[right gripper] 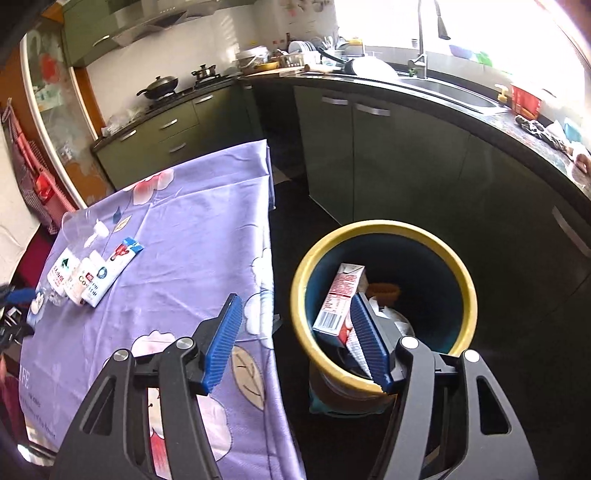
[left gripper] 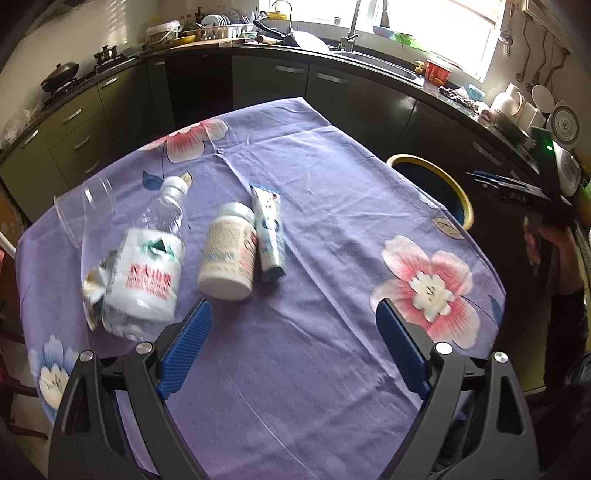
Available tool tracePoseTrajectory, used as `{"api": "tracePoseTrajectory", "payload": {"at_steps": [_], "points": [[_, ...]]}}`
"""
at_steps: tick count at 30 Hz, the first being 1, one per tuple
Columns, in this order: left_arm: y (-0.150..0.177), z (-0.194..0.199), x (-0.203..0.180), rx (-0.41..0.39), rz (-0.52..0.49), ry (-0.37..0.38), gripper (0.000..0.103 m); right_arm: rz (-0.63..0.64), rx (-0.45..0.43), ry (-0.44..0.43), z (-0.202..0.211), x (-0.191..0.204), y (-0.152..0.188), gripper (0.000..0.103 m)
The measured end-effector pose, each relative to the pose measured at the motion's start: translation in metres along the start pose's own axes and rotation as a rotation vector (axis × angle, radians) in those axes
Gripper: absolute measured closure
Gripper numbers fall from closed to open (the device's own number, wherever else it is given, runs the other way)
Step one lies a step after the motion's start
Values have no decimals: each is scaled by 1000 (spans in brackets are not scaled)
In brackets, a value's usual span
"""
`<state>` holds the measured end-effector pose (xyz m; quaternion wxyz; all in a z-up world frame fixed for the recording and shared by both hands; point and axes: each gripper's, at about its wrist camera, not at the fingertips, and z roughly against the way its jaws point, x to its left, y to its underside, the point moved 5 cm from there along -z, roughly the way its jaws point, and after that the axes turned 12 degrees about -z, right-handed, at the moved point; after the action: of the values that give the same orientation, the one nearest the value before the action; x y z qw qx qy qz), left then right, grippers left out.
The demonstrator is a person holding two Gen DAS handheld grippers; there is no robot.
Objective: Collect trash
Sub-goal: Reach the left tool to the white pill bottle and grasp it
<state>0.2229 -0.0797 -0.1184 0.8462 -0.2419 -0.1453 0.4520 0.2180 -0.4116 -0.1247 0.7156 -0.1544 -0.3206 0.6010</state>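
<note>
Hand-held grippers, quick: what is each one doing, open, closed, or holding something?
Left hand-held gripper: open, holding nothing, above the tablecloth.
Right hand-held gripper: open, holding nothing; the carton lies in the bin.

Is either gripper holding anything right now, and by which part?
Nothing is held. The left gripper is open over the tablecloth; the right gripper is open, the carton lying in the bin.

We note a wok on the stove, a dish rack at the counter's far corner, a faucet over the sink, and a rice cooker.
</note>
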Motion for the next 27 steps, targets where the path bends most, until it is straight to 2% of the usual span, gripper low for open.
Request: {"api": "tracePoseTrajectory", "payload": {"at_steps": [5, 8, 10, 17, 21, 27], "points": [[-17, -22, 20, 26, -29, -42, 18, -3, 17, -12, -5, 1, 2, 42], [-24, -35, 27, 36, -26, -3, 23, -9, 30, -14, -13, -3, 1, 42], [-26, -42, 30, 51, -21, 13, 30, -13, 41, -15, -18, -4, 3, 42], [-29, -53, 36, 63, -17, 20, 37, -17, 65, -21, -29, -2, 6, 42], [-28, -60, 41, 77, -8, 26, 47, -14, 75, -24, -34, 1, 6, 42], [-26, -64, 48, 76, -6, 15, 48, -5, 91, -25, -40, 7, 8, 42]]}}
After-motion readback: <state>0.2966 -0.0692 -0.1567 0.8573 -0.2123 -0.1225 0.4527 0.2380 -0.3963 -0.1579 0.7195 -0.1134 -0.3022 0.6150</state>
